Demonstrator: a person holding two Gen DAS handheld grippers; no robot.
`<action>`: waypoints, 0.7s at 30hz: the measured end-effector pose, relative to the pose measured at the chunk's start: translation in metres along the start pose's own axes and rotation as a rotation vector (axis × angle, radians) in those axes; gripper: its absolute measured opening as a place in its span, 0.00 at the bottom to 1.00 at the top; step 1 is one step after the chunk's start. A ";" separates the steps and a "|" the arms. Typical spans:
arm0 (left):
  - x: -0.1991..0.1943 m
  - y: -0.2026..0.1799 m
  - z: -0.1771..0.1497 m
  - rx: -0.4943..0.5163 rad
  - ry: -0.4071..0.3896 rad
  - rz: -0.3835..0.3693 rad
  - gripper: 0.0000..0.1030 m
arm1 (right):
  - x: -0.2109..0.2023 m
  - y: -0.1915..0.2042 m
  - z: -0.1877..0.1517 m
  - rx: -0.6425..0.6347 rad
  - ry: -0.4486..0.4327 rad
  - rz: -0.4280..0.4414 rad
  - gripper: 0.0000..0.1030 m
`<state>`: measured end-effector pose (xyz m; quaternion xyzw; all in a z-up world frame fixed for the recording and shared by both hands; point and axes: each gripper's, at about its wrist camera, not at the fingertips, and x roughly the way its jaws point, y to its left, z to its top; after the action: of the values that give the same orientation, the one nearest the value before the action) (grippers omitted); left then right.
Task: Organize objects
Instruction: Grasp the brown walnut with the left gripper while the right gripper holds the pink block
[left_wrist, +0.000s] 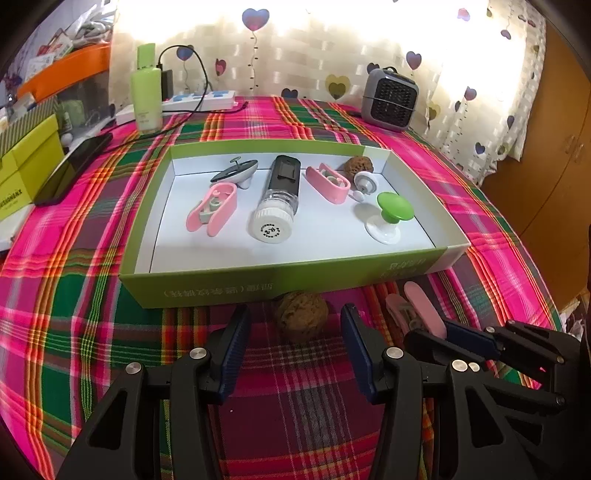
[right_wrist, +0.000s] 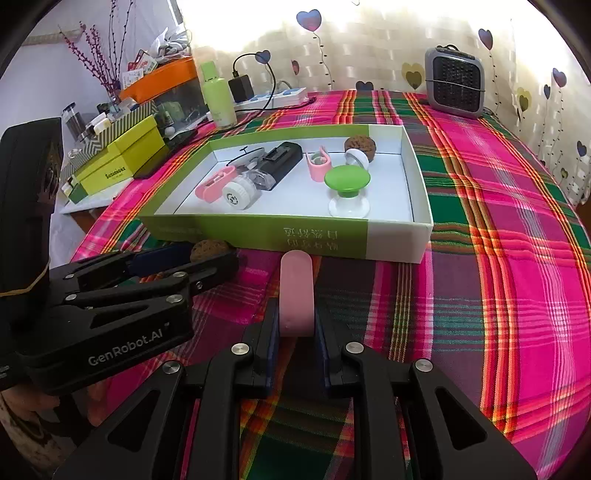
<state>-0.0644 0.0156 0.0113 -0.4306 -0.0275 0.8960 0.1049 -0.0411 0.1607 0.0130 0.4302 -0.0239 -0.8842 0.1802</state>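
Walnut on the cloth just near the box lies between your spread left gripper fingers, while your right gripper pinches the pink clip; next, likely close left and carry both into the box.

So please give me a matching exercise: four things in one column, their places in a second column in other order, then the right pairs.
1. walnut
2. pink clip
3. green knob
4. grey heater

A. inside the box
B. between the fingers of the open left gripper
C. on the cloth behind the box
D. held in the right gripper

Pairs: 1-B, 2-D, 3-A, 4-C
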 end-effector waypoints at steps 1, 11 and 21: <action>0.001 0.000 0.000 0.001 -0.002 0.011 0.48 | 0.000 0.000 0.000 0.002 0.000 0.002 0.18; 0.000 0.001 0.000 -0.021 -0.015 0.043 0.37 | 0.000 -0.002 -0.001 0.009 -0.001 0.011 0.18; -0.002 0.004 -0.001 -0.037 -0.018 0.054 0.26 | 0.000 -0.002 -0.001 0.008 -0.002 0.007 0.18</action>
<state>-0.0629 0.0108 0.0112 -0.4252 -0.0332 0.9016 0.0724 -0.0408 0.1627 0.0125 0.4301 -0.0291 -0.8838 0.1817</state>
